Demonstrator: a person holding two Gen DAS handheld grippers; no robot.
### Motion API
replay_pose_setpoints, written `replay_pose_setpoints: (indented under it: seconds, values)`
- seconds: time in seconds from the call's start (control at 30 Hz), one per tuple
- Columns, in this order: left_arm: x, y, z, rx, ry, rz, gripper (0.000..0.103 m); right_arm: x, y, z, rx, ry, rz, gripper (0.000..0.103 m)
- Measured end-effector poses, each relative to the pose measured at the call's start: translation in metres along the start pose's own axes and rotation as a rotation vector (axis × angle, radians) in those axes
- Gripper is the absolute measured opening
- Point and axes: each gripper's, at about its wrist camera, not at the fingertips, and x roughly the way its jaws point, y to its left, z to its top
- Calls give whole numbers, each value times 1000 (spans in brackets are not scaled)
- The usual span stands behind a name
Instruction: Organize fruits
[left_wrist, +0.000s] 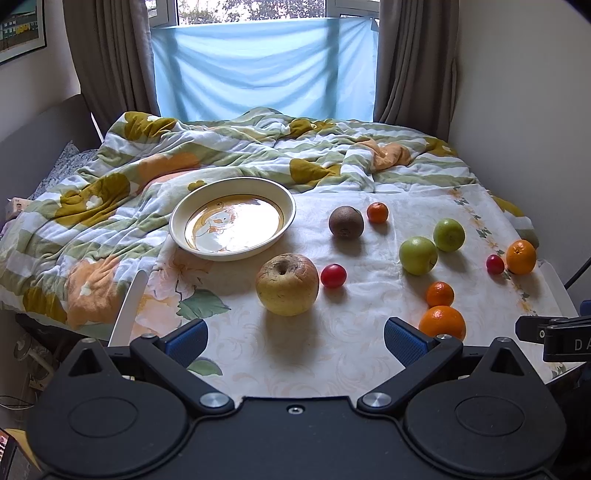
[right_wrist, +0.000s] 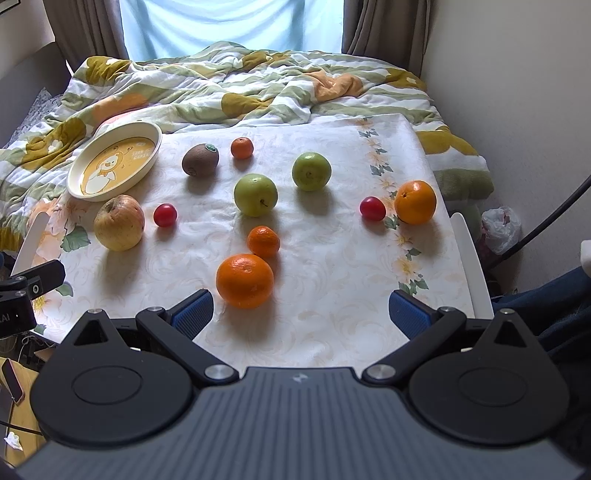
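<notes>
A cream plate (left_wrist: 177, 218) (right_wrist: 75, 177) with a duck picture sits empty at the table's far left. Fruits lie loose on the cloth: a yellow apple (left_wrist: 287, 284) (right_wrist: 119, 222), two red cherry tomatoes (left_wrist: 333, 275) (right_wrist: 372, 208), a kiwi (left_wrist: 346, 221) (right_wrist: 200, 160), two green apples (left_wrist: 418, 255) (right_wrist: 311, 171), and several oranges and tangerines (left_wrist: 442, 322) (right_wrist: 245, 280). My left gripper (left_wrist: 295, 341) is open and empty, hovering just short of the yellow apple. My right gripper (right_wrist: 301, 314) is open and empty, with the big orange beside its left finger.
The table wears a white floral cloth (right_wrist: 332, 258). A rumpled quilt (left_wrist: 110, 177) on a bed borders the table's far and left sides. A white chair back (left_wrist: 129, 310) stands at the left edge. A wall (right_wrist: 517, 110) runs along the right.
</notes>
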Motion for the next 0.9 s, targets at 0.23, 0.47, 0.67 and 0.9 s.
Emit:
replay_pose_setpoints:
  seconds: [0.23,0.47,0.67,0.9]
  values:
    - [0,1,0,0,0,1,103,0,-1,0,2,2,0,103]
    - [0,1,0,0,0,0,103,0,-1,0,0,3,2,103]
    - [0,2,0,-1,-1,0,103,0,-1,0,-2,3,3,103]
    - [-2,4,0,-2,-5,3,103,-1,-3,-1,-2,2,7,103]
